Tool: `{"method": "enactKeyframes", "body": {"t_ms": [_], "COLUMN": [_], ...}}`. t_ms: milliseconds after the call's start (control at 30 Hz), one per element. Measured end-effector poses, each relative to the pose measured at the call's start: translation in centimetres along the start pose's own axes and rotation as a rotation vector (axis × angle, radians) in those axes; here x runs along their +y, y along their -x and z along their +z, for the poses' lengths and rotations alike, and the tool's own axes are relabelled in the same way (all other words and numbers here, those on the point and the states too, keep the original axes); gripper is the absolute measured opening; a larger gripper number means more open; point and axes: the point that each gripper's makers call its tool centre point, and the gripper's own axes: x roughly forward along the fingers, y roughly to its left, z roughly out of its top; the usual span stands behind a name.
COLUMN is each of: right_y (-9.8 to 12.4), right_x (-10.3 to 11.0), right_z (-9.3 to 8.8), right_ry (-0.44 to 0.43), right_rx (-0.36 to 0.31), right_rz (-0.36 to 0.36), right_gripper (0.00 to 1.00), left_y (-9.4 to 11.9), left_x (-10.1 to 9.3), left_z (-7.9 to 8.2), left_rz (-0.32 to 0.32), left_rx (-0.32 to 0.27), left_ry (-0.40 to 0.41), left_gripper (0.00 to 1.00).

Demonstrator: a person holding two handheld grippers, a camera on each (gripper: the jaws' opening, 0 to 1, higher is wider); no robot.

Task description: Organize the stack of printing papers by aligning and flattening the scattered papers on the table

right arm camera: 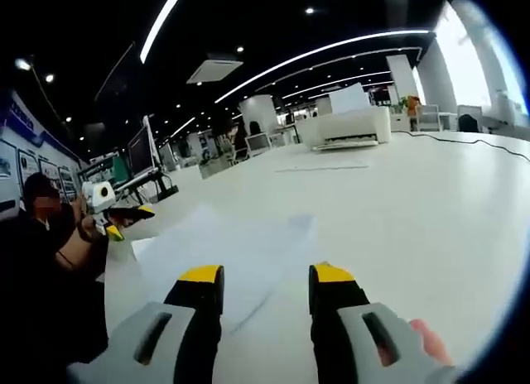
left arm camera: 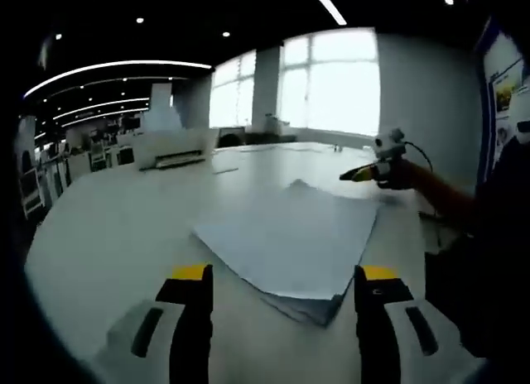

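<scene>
Lies on the table (left arm camera: 116, 227) just ahead of the left gripper (left arm camera: 286, 289), the stack of papers (left arm camera: 290, 239), with the printer (left arm camera: 174, 146) well behind it.

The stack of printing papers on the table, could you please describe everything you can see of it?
The stack of printing papers is white, thin sheets lying flat on the white table, loosely piled: lower sheets fan out past the top one at its near corner, so the edges are misaligned. One far corner lifts slightly. In the left gripper view it lies ahead of the open left gripper, untouched; the right gripper is open too.
</scene>
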Motion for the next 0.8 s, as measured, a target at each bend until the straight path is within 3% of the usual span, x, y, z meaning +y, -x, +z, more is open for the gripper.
{"method": "enactKeyframes", "body": {"t_ms": [267,433,667,800], "right_y": [1.3,2.7,5.3,6.8], "right_x": [2.1,3.7,4.7,5.4], "right_z": [-0.3,-0.6,-0.1,-0.4], "right_ry": [0.076,0.059,0.048,0.065], "right_rx": [0.031,0.041,0.014,0.043], "right_rz": [-0.025,-0.046,-0.068,-0.076], "right_gripper": [0.66,0.83,0.9,0.9], "left_y": [1.1,1.8,3.2,4.0], "left_x": [0.0,-0.2,-0.3,-0.6], "left_z": [1.3,2.4,2.7,2.6], "left_rz": [0.042,0.062,0.1,0.105], "left_rx": [-0.03,-0.072,-0.038,-0.029], "left_ry": [-0.031,-0.036,-0.036,-0.031], "left_gripper": [0.85,0.92,0.97,0.97]}}
